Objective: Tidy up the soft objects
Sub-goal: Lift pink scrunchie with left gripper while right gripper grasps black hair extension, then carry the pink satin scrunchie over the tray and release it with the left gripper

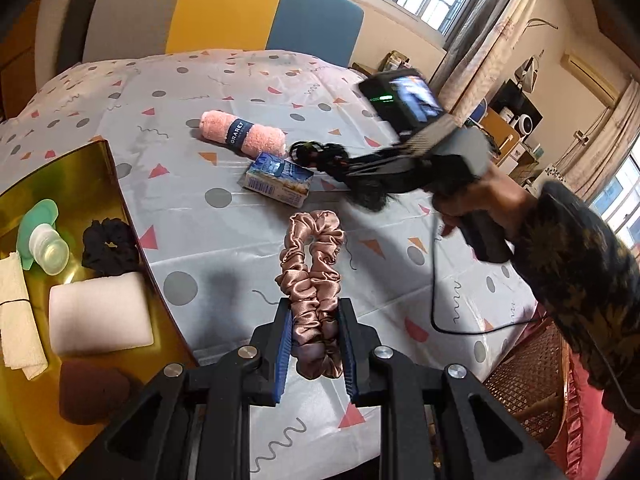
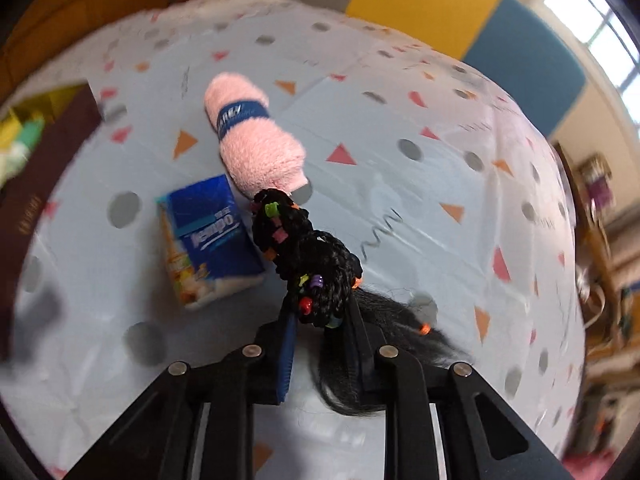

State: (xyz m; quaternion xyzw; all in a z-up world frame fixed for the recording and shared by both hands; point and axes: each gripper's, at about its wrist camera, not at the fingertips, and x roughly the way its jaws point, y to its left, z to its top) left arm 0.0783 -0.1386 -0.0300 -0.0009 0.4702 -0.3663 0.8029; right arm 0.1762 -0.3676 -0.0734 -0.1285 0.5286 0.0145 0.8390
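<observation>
My left gripper (image 1: 315,308) is shut on a pink satin scrunchie (image 1: 312,256), which hangs stretched out beyond the fingers above the bed. My right gripper (image 2: 320,312) is shut on a black braided hair piece with coloured beads (image 2: 304,248); loose black hair trails from it behind the right finger. In the left wrist view the right gripper (image 1: 340,168) sits over the bed's middle, held by a hand (image 1: 480,208) in a dark patterned sleeve. A rolled pink towel (image 1: 244,138) (image 2: 256,140) with a blue band lies on the patterned sheet just beyond the braid.
A gold tray (image 1: 80,176) at the left holds a black scrunchie (image 1: 110,246), a white sponge (image 1: 100,312), a green-capped bottle (image 1: 44,236), a white cloth (image 1: 16,312) and a brown pad (image 1: 92,392). A blue tissue pack (image 1: 278,180) (image 2: 208,240) lies beside the towel.
</observation>
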